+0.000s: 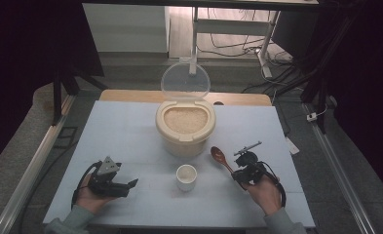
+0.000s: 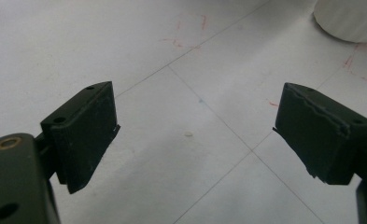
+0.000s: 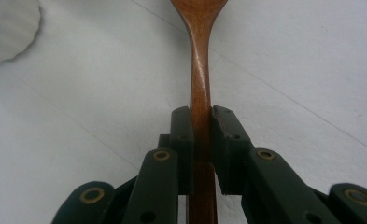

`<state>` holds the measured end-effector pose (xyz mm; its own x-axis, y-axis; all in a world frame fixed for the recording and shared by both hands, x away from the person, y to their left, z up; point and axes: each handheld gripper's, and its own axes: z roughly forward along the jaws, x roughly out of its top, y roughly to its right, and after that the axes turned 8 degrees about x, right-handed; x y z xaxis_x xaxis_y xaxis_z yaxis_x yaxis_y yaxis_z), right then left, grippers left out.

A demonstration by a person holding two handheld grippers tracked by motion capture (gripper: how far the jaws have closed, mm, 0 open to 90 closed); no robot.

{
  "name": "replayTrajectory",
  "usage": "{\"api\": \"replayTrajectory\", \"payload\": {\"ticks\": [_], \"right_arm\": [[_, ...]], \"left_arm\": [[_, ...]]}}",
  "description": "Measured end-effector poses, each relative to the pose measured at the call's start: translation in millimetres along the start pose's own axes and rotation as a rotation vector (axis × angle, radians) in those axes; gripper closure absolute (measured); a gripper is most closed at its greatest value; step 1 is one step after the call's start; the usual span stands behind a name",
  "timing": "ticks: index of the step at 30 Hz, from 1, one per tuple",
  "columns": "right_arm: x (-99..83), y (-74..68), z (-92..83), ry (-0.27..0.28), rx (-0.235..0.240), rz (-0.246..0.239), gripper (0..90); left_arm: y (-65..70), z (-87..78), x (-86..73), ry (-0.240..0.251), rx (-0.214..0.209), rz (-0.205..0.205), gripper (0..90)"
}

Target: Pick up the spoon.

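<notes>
- The right tongs (image 3: 201, 121) are pinching the wooden spoon (image 3: 200, 70) by its handle, one pad flat against each side. The spoon lies on the counter (image 1: 130, 131), just right of the small white cup (image 1: 186, 176) and in front of the open rice bin (image 1: 185, 127).
- The grip sits far back on a narrow, smooth handle, so the bowl end may droop or swing as it comes up, and a loaded spoon could twist between the pads and spill grains.
- The bin's clear lid (image 1: 185, 80) stands upright behind the rice; a high, fast approach could knock it.
- The cup is small and light, so a careless pour could scatter rice or tip it.
- The left tongs (image 1: 128, 185) are spread wide with nothing between them, resting low at the left of the counter.
- The high view gives the layout: bin, cup, spoon and both hands.
- The right gripper view alone shows how squarely the pads meet the handle.
- The left gripper view shows bare counter with faint red marks (image 2: 190, 32) and one stray grain (image 2: 188, 134).
</notes>
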<state>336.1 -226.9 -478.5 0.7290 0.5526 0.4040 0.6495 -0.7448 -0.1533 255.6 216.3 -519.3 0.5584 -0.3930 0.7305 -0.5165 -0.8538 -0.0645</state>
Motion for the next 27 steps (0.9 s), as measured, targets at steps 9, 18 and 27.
{"api": "replayTrajectory", "payload": {"ticks": [9, 18, 27], "right_arm": [[-2.5, 4.5, -22.9, 0.064, 0.031, -0.032, 78.9], [-6.5, 4.8, -40.0, 0.106, 0.079, -0.074, 78.9], [-7.2, -8.5, -44.9, 0.097, 0.123, -0.158, 78.9]], "left_arm": [[-0.1, 0.6, 0.2, -0.003, 0.001, 0.001, 12.7], [-0.8, 0.9, 0.6, -0.004, 0.006, -0.002, 12.7], [-1.3, -0.2, 1.3, -0.002, 0.013, -0.011, 12.7]]}}
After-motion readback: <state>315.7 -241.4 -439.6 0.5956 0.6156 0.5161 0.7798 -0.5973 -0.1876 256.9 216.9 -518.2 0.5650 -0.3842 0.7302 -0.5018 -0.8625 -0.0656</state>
